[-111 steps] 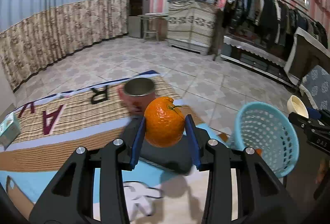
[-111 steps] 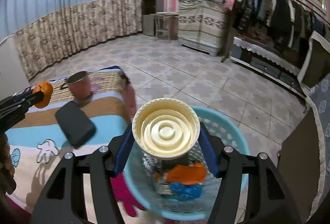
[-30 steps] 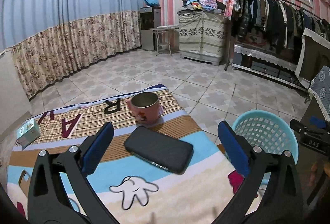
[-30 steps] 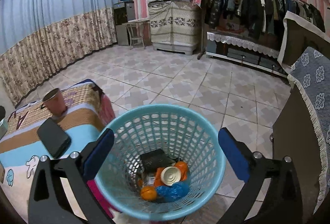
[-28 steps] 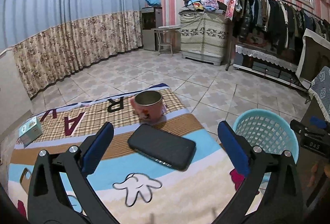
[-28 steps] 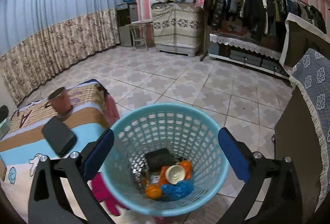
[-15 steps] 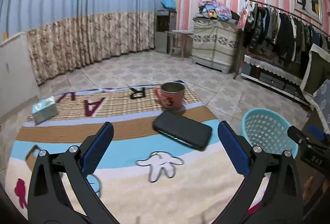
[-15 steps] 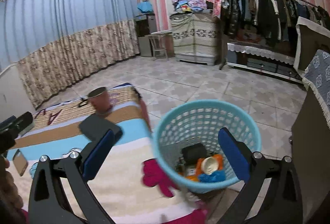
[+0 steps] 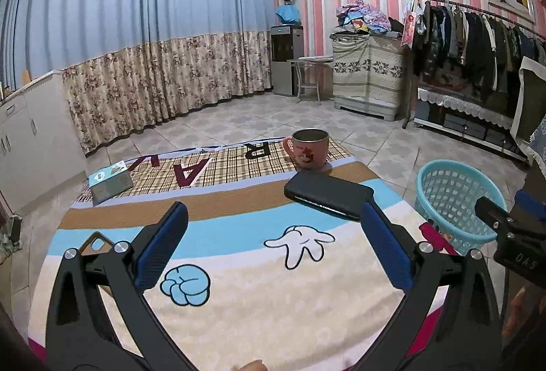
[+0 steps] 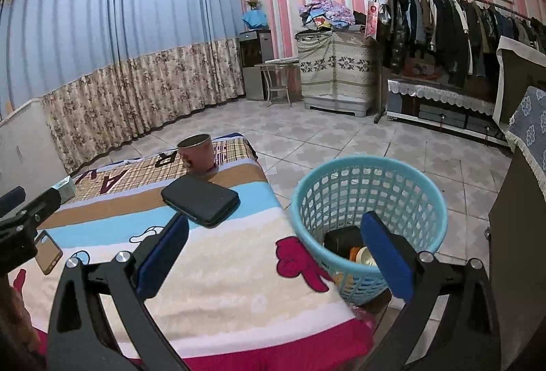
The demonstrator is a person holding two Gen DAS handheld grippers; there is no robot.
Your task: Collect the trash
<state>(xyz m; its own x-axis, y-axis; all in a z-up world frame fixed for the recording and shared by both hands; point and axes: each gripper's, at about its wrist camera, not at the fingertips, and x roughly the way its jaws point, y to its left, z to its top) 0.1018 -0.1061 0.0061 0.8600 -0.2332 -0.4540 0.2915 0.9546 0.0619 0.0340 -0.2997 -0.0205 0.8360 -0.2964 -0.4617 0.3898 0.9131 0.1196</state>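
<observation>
- The left tongs (image 9: 273,244) hung wide apart and empty over the cartoon-print cloth (image 9: 239,296) on the surface.
- The right tongs (image 10: 274,255) were spread wide too, gripping nothing, above the surface's edge beside the blue basket (image 10: 372,173).
- The basket stood on the tiled floor just beside the surface, with trash (image 10: 360,256) at its bottom.
- A black case (image 9: 327,193) lay near a pink mug (image 9: 310,151); a small box (image 9: 109,181) sat well apart.

On my cartoon blanket (image 9: 239,268) sit a pink mug (image 9: 310,148), a black case (image 9: 329,195) just beside it, and a small box (image 9: 110,181) well apart.
</observation>
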